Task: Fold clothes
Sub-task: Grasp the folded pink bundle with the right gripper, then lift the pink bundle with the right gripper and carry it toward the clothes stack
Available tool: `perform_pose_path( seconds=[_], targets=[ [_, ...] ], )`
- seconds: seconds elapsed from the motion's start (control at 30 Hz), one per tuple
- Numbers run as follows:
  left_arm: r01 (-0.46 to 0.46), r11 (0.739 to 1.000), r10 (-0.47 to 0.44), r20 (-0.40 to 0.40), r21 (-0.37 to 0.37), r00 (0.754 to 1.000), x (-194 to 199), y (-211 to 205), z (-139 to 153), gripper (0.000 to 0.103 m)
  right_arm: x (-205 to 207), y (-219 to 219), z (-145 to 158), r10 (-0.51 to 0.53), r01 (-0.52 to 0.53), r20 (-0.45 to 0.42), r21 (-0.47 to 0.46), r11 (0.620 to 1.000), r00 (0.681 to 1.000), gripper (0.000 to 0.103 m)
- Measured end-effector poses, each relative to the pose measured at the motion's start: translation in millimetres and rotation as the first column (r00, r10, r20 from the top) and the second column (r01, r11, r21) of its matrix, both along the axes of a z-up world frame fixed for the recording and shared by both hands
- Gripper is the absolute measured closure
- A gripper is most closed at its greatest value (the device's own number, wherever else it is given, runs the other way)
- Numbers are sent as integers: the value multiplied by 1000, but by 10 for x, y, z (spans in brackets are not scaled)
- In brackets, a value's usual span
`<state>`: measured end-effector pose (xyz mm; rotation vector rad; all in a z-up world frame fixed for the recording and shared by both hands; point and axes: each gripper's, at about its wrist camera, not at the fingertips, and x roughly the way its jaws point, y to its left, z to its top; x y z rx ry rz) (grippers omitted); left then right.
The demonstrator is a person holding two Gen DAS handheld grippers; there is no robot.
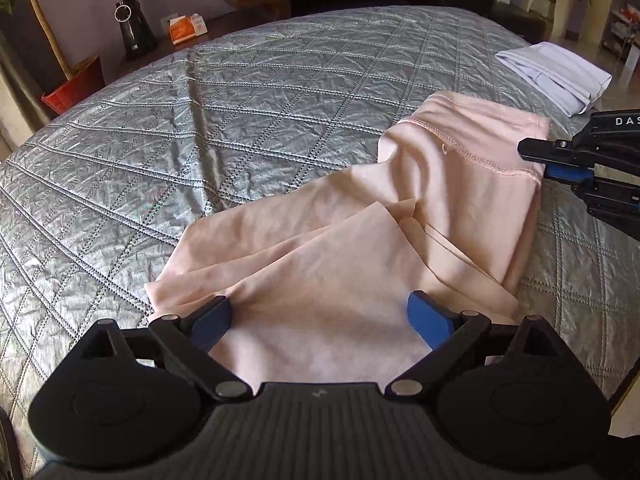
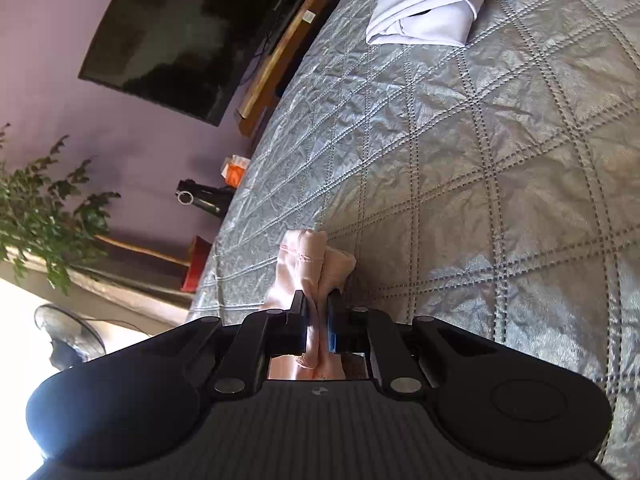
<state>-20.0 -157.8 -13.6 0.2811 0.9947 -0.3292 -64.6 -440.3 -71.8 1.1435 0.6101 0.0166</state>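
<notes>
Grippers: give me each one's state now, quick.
Left hand-held gripper: open, over the pink garment.
Right hand-held gripper: shut on the pink garment.

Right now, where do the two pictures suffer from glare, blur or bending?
Left wrist view: the quilt bends at the edges and shines; the pink cloth is sharp. Right wrist view: tilted, white glare bottom left, and the cloth in the right gripper is soft.

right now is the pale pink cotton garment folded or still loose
Still loose: the pale pink cotton garment lies rumpled on the grey quilted cover, its hem pinched in the right gripper.
</notes>
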Motion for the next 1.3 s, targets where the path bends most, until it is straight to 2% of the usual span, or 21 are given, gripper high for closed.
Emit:
perform_pose_path(
  seconds=[0.03, 0.13, 0.2, 0.27, 0.33, 0.43, 0.5, 0.57, 0.67, 0.73, 0.8, 0.83, 0.87, 0.93, 0.97, 1.03, 1.07, 1.13, 1.17, 1.2, 1.3],
  targets=[
    [-3, 1000, 3, -1, -2, 1000, 3, 3, -1, 6, -20, 31, 32, -2, 2, 12, -11, 1000, 1000, 92],
    [-14, 1000, 14, -5, -7, 1000, 17, 12, 8, 7, -41, 208, 292, 79, -63, 72, -194, 979, 994, 92],
    [-39, 999, 38, -14, -29, 999, 37, 52, 38, 13, -68, 321, 502, 134, -91, 135, -283, 955, 982, 92],
    [-74, 997, 73, -15, -36, 997, 90, 141, 101, 30, -88, 460, 702, 210, -128, 177, -388, 913, 962, 92],
    [-119, 992, 119, -18, -45, 993, 159, 260, 165, 35, -117, 641, 906, 316, -176, 213, -496, 850, 925, 91],
    [-214, 975, 212, -35, -61, 977, 282, 498, 221, 36, -208, 1074, 1166, 548, -278, 199, -693, 665, 813, 91],
    [-281, 957, 278, -52, -69, 959, 354, 669, 246, 36, -274, 1402, 1251, 699, -343, 125, -802, 489, 704, 91],
    [-344, 935, 340, -62, -87, 939, 410, 857, 298, 36, -317, 1691, 1173, 793, -410, 4, -855, 318, 609, 90],
    [-459, 882, 457, -39, -111, 888, 467, 1209, 442, 35, -381, 2123, 1046, 874, -471, -195, -881, 43, 446, 90],
    [-521, 841, 520, -47, -147, 853, 482, 1439, 511, 32, -424, 2410, 961, 884, -482, -331, -864, -145, 328, 89],
    [-578, 795, 579, -59, -184, 814, 494, 1669, 577, 31, -450, 2510, 889, 875, -479, -378, -854, -204, 301, 87],
    [-591, 784, 591, -65, -187, 804, 493, 1727, 579, 31, -463, 2555, 853, 870, -478, -399, -848, -230, 290, 82],
    [-602, 777, 600, -71, -187, 797, 491, 1775, 575, 31, -442, 2523, 876, 882, -498, -392, -838, -224, 262, 78],
    [-598, 782, 593, -87, -177, 800, 479, 1822, 539, 31, -420, 2465, 1010, 912, -551, -358, -811, -198, 200, 62],
    [-595, 784, 588, -94, -175, 803, 476, 1829, 521, 31, -423, 2430, 1090, 928, -573, -332, -799, -181, 170, 58],
    [-590, 789, 580, -107, -173, 807, 465, 1836, 488, 31, -340, 2292, 1242, 940, -589, -234, -807, -44, 250, 44],
    [-589, 789, 579, -111, -173, 808, 462, 1840, 477, 31, -297, 2222, 1317, 938, -592, -184, -806, 27, 293, 42],
    [-588, 790, 575, -122, -177, 809, 446, 1838, 458, 31, -133, 2107, 1313, 908, -608, -141, -781, 143, 395, 47],
    [-586, 789, 572, -130, -181, 810, 430, 1828, 451, 31, -56, 2110, 1268, 886, -601, -154, -783, 161, 438, 50],
    [-575, 798, 561, -129, -179, 818, 406, 1790, 446, 31, 6, 2141, 1206, 874, -606, -179, -780, 154, 453, 58],
    [-536, 827, 522, -123, -170, 844, 330, 1662, 435, 31, 198, 2287, 954, 839, -665, -274, -735, 133, 471, 63]
  ],
)
